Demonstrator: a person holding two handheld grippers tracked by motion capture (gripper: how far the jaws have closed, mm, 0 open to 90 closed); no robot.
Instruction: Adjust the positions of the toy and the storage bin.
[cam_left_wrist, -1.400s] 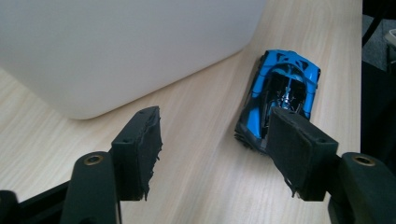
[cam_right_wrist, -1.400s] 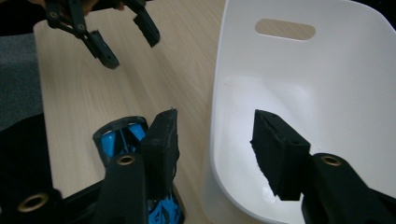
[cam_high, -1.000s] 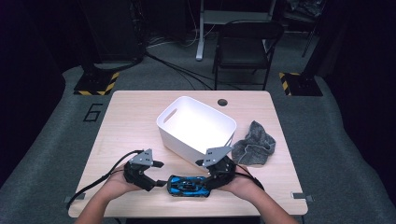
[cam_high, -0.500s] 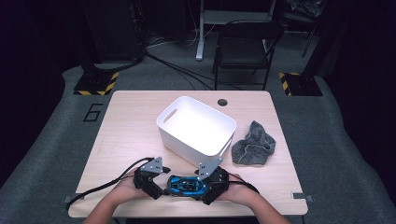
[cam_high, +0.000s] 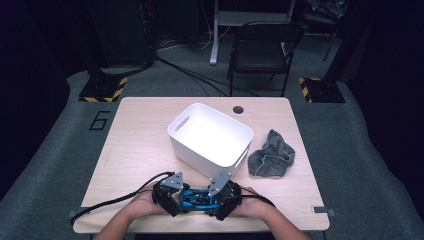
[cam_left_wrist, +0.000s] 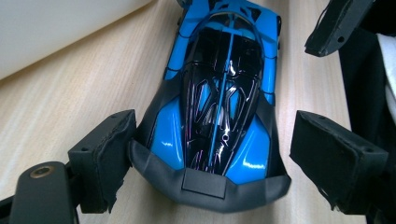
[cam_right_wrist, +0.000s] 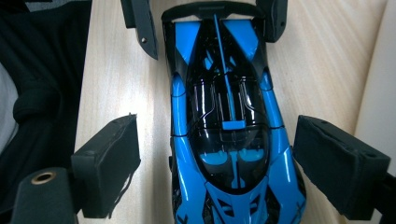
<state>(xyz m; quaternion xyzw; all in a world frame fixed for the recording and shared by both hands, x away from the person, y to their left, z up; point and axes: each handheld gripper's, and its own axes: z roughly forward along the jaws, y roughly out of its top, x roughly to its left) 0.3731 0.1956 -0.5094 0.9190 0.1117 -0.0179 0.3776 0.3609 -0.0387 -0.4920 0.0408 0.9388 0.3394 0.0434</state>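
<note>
Both claws lowered, just opened astride blue toy car; "6" beside table.

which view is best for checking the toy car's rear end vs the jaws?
Left gripper view: the blue toy car shows its black rear close up, between open jaws. Right gripper view shows the car nose first, rear far off. High view shows the car small between both grippers.

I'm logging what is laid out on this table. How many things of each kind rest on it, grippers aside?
Blue and black toy car: 1
White plastic bin with handle cut-outs: 1
Crumpled grey cloth: 1
Total: 3
</note>
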